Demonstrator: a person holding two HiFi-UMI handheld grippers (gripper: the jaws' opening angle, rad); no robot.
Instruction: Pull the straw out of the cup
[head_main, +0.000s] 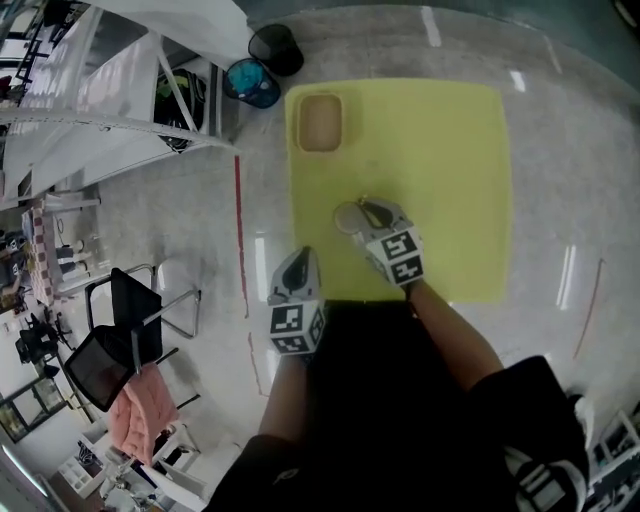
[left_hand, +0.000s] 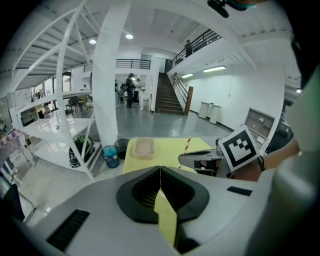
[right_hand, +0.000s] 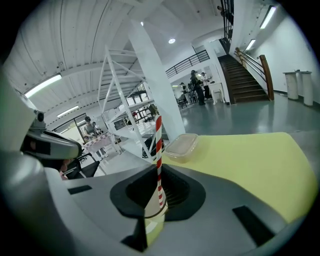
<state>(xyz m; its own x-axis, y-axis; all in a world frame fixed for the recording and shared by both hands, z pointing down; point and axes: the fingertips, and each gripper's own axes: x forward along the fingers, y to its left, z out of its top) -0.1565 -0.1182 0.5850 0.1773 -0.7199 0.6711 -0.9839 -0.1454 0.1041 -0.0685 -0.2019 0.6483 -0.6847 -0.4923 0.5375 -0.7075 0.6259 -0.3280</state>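
Note:
A red-and-white striped straw (right_hand: 158, 150) stands upright between the jaws of my right gripper (right_hand: 159, 172), which is shut on it. Its lower end sits in a pale cup (right_hand: 150, 212) that shows through the gap under the jaws. In the head view the cup (head_main: 349, 216) rests on the yellow mat (head_main: 440, 150), with the right gripper (head_main: 368, 213) directly over it. My left gripper (head_main: 301, 259) hovers at the mat's near left edge, apart from the cup, shut with nothing in it. The left gripper view shows its shut jaws (left_hand: 160, 176), the straw (left_hand: 187, 145) and the right gripper (left_hand: 202, 159).
A shallow clear container (head_main: 320, 122) lies at the mat's far left corner. Beyond the corner stand a blue bin (head_main: 252, 82) and a black bin (head_main: 276, 48). White shelving (head_main: 110, 120) and a black chair (head_main: 120, 330) are to the left. The person's legs fill the near foreground.

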